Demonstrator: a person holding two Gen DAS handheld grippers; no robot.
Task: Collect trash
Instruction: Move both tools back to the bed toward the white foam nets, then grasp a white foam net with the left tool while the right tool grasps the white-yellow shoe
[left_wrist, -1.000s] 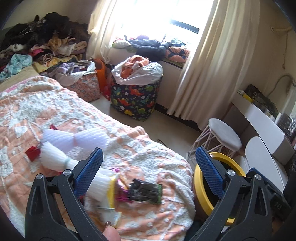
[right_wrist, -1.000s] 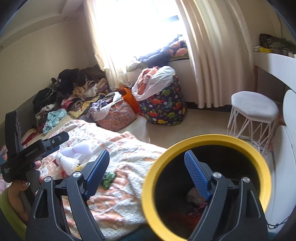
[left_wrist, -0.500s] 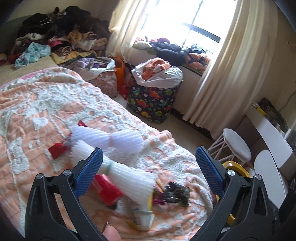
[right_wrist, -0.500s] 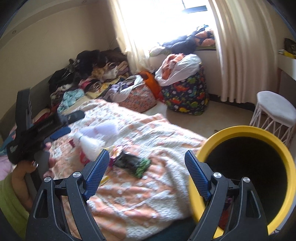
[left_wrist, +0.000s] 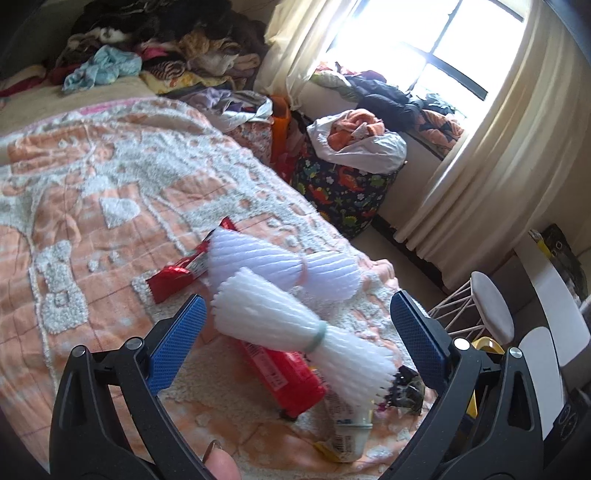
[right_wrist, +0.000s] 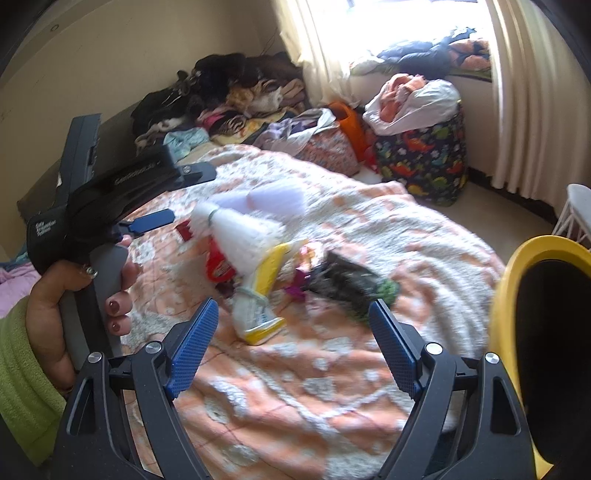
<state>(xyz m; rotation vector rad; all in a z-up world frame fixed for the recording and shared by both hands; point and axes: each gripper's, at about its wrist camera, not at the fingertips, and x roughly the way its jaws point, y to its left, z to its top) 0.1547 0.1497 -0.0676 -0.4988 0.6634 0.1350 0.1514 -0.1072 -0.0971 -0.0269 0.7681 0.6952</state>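
A pile of trash lies on the orange-and-white bedspread (left_wrist: 92, 177): two white foam nets (left_wrist: 295, 332), a red wrapper (left_wrist: 177, 273), a red packet (left_wrist: 288, 373), a yellow-and-white packet (right_wrist: 258, 295) and a dark crumpled wrapper (right_wrist: 347, 280). My left gripper (left_wrist: 295, 343) is open, just short of the nearer foam net, with nothing touching its pads. In the right wrist view the left gripper (right_wrist: 177, 195) hangs left of the pile, held by a hand. My right gripper (right_wrist: 291, 347) is open and empty, short of the packet. A yellow-rimmed bin (right_wrist: 509, 280) stands at the bed's right edge.
A dinosaur-print basket (left_wrist: 343, 192) stuffed with laundry stands on the floor by the window. Heaped clothes (left_wrist: 166, 48) fill the bed's far end. A white stool (left_wrist: 491, 306) and a white desk (left_wrist: 554, 295) stand to the right, near the curtain (left_wrist: 480, 166).
Both grippers have come closer to the trash pile and tipped down, still open. The yellow bin has slid from around the right gripper's finger to the right edge of that view.
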